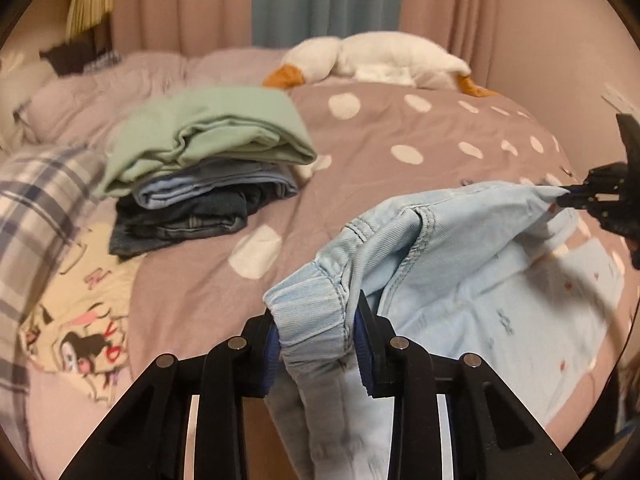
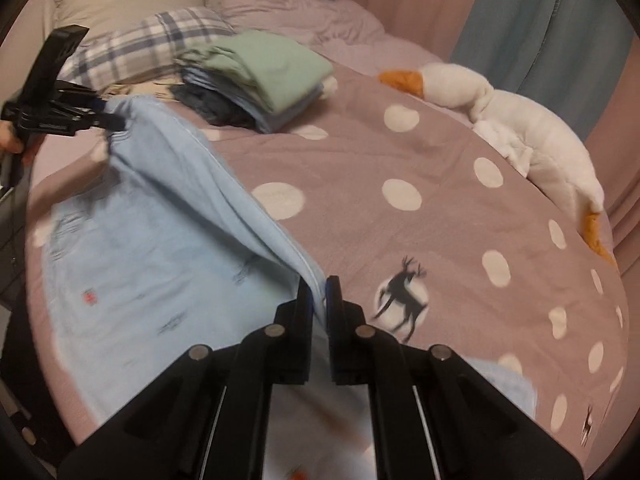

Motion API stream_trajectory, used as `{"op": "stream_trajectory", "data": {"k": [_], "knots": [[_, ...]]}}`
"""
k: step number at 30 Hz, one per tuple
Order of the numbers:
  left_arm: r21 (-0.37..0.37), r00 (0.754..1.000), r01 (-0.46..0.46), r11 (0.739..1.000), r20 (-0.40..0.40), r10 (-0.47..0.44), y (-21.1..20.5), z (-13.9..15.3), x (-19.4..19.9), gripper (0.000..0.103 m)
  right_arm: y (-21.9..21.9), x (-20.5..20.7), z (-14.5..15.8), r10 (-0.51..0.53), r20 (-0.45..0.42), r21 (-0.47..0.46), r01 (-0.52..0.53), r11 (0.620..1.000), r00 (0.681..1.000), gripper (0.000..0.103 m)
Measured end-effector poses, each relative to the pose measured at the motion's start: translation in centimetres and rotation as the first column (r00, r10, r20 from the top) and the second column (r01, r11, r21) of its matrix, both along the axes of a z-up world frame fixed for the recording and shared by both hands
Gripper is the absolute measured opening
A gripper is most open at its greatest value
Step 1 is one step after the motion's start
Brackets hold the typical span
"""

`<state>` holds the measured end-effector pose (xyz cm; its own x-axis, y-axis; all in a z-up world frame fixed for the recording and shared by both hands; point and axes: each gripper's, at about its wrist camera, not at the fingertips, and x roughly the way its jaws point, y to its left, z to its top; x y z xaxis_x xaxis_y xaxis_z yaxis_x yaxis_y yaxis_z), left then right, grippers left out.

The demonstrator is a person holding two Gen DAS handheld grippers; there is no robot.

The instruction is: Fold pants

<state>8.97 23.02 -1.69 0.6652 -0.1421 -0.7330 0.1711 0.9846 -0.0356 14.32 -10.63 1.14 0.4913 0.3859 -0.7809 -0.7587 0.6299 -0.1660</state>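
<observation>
1. Left gripper (image 1: 316, 334): jaws clamped on the elastic waistband of the light blue pants (image 1: 472, 264). The bunched band fills the gap between the blue pads; fabric hangs below the jaws toward 6 o'clock.
2. Right gripper (image 2: 319, 300): jaws nearly closed, pinching a thin folded edge of the same pants (image 2: 160, 216).
3. Cross-check: in the left wrist view the right gripper (image 1: 568, 196) sits at 3 o'clock with a corner of the fabric pinched. In the right wrist view the left gripper (image 2: 114, 120) sits at 10 o'clock, gripping the far end.
4. Pants position: upper edge lifted and stretched taut between the two grippers. The lower part drapes onto the polka-dot duvet (image 2: 440, 168) near the bed's front edge. Small red and dark marks show on the fabric.
5. Stack of folded clothes (image 1: 204, 168): at 10 o'clock in the left wrist view, well apart from the pants. Green piece on top, blue denim below, dark denim at the bottom. The same stack (image 2: 264, 80) appears at 12 o'clock in the right wrist view.
6. Plush goose (image 1: 380, 60): lying at the far side of the bed, at 12 o'clock.
7. Plaid pillow (image 1: 36, 208): at 9 o'clock, beside the stack.
8. Motion blur noted in both views.
</observation>
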Motion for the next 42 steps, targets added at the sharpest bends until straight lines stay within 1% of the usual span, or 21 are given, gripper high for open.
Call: {"op": "stream_trajectory", "data": {"k": [3, 5, 7, 10, 12, 14, 15, 18, 21, 22, 24, 26, 28, 29, 32, 34, 36, 37, 38, 40, 42], "knots": [[0.008, 1.0, -0.007, 1.0, 0.019, 0.007, -0.1, -0.5, -2.9, 0.032, -0.6, -4.4, 0.5, 0.019, 0.014, -0.014, -0.019, 1.0, 1.0, 0.007], [0.026, 1.0, -0.018, 0.999, 0.021, 0.018, -0.3, -1.5, -4.6, 0.032, -0.4, -7.3, -0.2, 0.039, 0.008, -0.032, -0.039, 0.999, 0.999, 0.007], [0.011, 0.999, -0.032, 0.999, 0.008, 0.032, -0.1, -2.7, -6.1, 0.032, -0.4, -10.6, -1.5, 0.073, -0.011, -0.065, -0.073, 0.995, 0.997, 0.007], [0.017, 0.998, -0.056, 0.998, 0.001, 0.056, -0.1, -4.9, -7.8, 0.032, 0.5, -15.4, -4.9, 0.139, -0.045, -0.137, -0.144, 0.98, 0.989, 0.007], [0.042, 0.997, -0.067, 0.997, -0.03, 0.068, -0.4, -6.8, -8.3, 0.032, 0.9, -17.0, -7.6, 0.14, -0.099, -0.161, -0.155, 0.975, 0.985, 0.007], [0.046, 0.996, -0.076, 0.996, -0.05, 0.078, -0.5, -8.0, -8.9, 0.032, 1.4, -17.9, -10.0, 0.143, -0.102, -0.211, -0.162, 0.964, 0.984, 0.007], [0.031, 0.994, -0.089, 0.996, -0.052, 0.091, -0.2, -8.0, -9.2, 0.032, 1.5, -18.2, -10.9, 0.144, -0.081, -0.229, -0.158, 0.96, 0.986, 0.007], [-0.025, 0.992, -0.124, 0.992, -0.041, 0.123, 0.8, -7.4, -10.2, 0.032, 1.2, -17.6, -10.3, 0.116, -0.083, -0.2, -0.131, 0.971, 0.99, 0.007], [-0.025, 0.982, -0.182, 0.983, -0.057, 0.18, 1.7, -7.6, -10.4, 0.032, 1.2, -17.9, -9.3, 0.132, -0.054, -0.205, -0.14, 0.969, 0.99, 0.011], [-0.023, 0.977, -0.204, 0.979, -0.068, 0.202, 2.1, -7.6, -10.8, 0.032, 1.6, -17.9, -9.6, 0.135, -0.076, -0.215, -0.149, 0.965, 0.988, 0.013], [-0.084, 0.97, -0.237, 0.968, -0.066, 0.232, 3.2, -7.3, -11.8, 0.032, 2.0, -18.1, -10.4, 0.129, -0.091, -0.233, -0.147, 0.961, 0.987, 0.015], [-0.167, 0.958, -0.285, 0.944, -0.053, 0.28, 4.8, -6.3, -13.4, 0.032, 1.9, -18.5, -10.5, 0.123, -0.102, -0.228, -0.144, 0.963, 0.987, 0.02], [-0.211, 0.952, -0.304, 0.929, -0.036, 0.304, 5.5, -5.1, -14.4, 0.032, 1.4, -18.6, -9.7, 0.119, -0.134, -0.182, -0.142, 0.973, 0.984, 0.039], [-0.216, 0.953, -0.301, 0.929, -0.025, 0.303, 5.3, -4.4, -14.6, 0.032, 1.2, -18.6, -9.1, 0.117, -0.163, -0.144, -0.14, 0.98, 0.98, 0.042], [-0.228, 0.967, -0.246, 0.942, 0.007, 0.254, 3.5, -2.8, -13.8, 0.032, 1.2, -17.9, -6.9, 0.097, -0.179, -0.013, -0.101, 0.995, 0.979, 0.043], [-0.255, 0.98, -0.184, 0.949, 0.021, 0.196, 1.5, -2.1, -12.4, 0.032, 1.7, -16.3, -6.1, 0.04, -0.182, 0.064, -0.029, 0.998, 0.982, 0.043], [-0.264, 0.991, -0.126, 0.956, 0.016, 0.135, -1.1, -2.0, -10.4, 0.038, 2.5, -14.3, -6.3, -0.052, -0.212, 0.124, 0.079, 0.989, 0.976, 0.043], [-0.258, 0.994, -0.109, 0.96, -0.008, 0.111, -2.4, -2.3, -9.3, 0.043, 2.9, -13.6, -6.6, -0.078, -0.225, 0.142, 0.112, 0.983, 0.971, 0.042], [-0.242, 0.995, -0.101, 0.965, -0.051, 0.092, -3.8, -3.0, -8.2, 0.043, 3.5, -12.6, -7.3, -0.119, -0.246, 0.155, 0.16, 0.975, 0.962, 0.042], [-0.211, 0.986, -0.082, 0.974, -0.16, 0.049, -5.9, -5.4, -6.9, 0.043, 4.3, -12.1, -8.8, -0.151, -0.302, 0.147, 0.202, 0.968, 0.941, 0.028], [-0.182, 0.974, -0.069, 0.981, -0.226, 0.026, -6.8, -7.4, -7.3, 0.043, 4.9, -12.6, -10.5, -0.138, -0.366, 0.113, 0.191, 0.975, 0.92, 0.025]]}}
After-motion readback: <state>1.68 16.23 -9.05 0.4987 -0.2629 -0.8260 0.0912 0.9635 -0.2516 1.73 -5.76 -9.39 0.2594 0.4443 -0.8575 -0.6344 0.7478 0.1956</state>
